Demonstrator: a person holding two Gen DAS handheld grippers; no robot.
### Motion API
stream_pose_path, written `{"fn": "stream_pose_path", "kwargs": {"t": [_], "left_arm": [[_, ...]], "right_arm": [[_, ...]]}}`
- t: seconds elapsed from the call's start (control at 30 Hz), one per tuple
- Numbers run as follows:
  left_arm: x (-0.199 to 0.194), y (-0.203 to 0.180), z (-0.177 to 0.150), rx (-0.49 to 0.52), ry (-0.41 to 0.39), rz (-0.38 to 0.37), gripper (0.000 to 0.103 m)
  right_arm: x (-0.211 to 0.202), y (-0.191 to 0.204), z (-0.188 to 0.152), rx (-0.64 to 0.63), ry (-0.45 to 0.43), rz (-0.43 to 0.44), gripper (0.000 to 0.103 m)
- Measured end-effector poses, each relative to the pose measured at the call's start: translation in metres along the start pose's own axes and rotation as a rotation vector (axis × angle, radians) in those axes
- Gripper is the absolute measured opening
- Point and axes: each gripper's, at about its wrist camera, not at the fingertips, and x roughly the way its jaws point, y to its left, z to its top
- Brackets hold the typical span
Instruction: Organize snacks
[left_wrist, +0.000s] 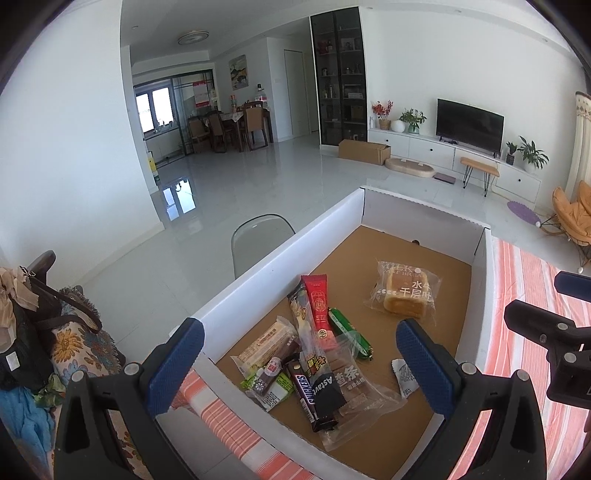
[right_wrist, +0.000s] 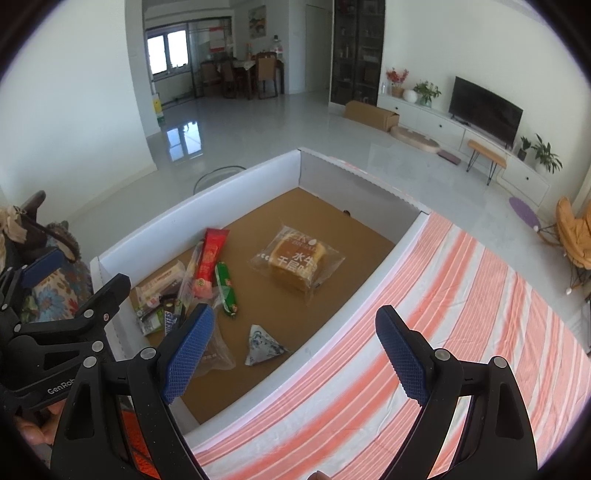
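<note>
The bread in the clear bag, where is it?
The bread lies alone on the brown floor of the white box, toward its far end, apart from the snack pile at the near left.

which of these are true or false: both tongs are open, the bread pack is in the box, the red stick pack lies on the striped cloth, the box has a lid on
1. Both the left tongs and right tongs are open. True.
2. The bread pack lies in the white box. True.
3. The red stick pack lies on the striped cloth. False: it is inside the box.
4. The box has a lid on. False: its top is open, showing the snacks.
</note>
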Motion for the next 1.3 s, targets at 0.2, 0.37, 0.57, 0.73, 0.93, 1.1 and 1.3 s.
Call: {"fn": "stream_pose_path", "kwargs": {"t": [0.2,0.37,0.57,0.73,0.93,1.1,1.3], "left_arm": [[-0.009,-0.002,0.002,0.029,-0.029,0.002,0.103],[-0.007,-0.002,0.004,0.031,0.019,-0.006,0.103],[-0.007,0.002,0.006,0.010,0.058,-0.024,0.103],[-0.002,0.006,0.009,-0.028,0.125,-0.077,0.103],[-0.002,0.015,0.012,-0.064,0.156,-0.096,0.103],[-0.005,0.022,0.013,-0.072,0.146,-0.058,0.103],[-0.005,0.029,0.014,-0.070,0.127,-0.020,0.103]], "right_arm": [[-0.004,0.006,0.007,-0.006,0.015,0.012,0.091],[0.000,0.008,0.010,0.019,0.045,0.061,0.091],[0.005,0.008,0.008,0.038,0.044,0.040,0.091],[0.004,0.012,0.013,0.024,0.041,0.031,0.091],[-0.001,0.019,0.021,-0.016,0.034,0.024,0.091],[0.002,0.018,0.025,-0.014,0.037,0.015,0.091],[0.008,0.018,0.024,-0.009,0.053,0.007,0.091]]}}
